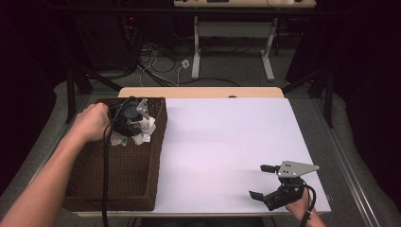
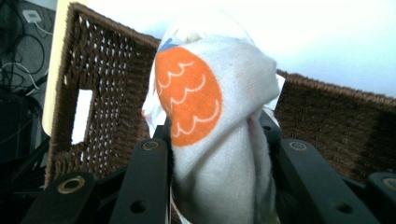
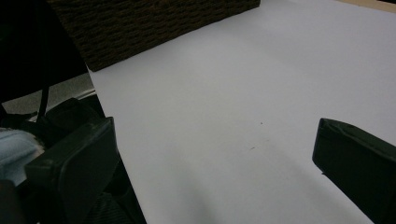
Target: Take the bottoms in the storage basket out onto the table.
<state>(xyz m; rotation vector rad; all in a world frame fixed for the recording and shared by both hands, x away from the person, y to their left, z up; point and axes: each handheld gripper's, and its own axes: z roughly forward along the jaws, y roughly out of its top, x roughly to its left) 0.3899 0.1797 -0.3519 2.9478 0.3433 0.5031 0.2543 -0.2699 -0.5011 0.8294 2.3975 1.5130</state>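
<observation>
White cloth point(image 2: 219, 140) in left tool point(image 2: 215, 154).

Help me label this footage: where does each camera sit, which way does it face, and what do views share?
High view: fixed above the person's side, looking forward and down at the white table; both forearms enter from below, left hand-held gripper in the wicker basket, right hand-held gripper near the front right.
Left gripper view: rides the left hand-held gripper, facing the basket's inner walls; black jaws clamp a white cloth with an orange patch.
Right gripper view: rides the right hand-held gripper, facing across the table; jaws spread.
Shared: basket and table.
</observation>
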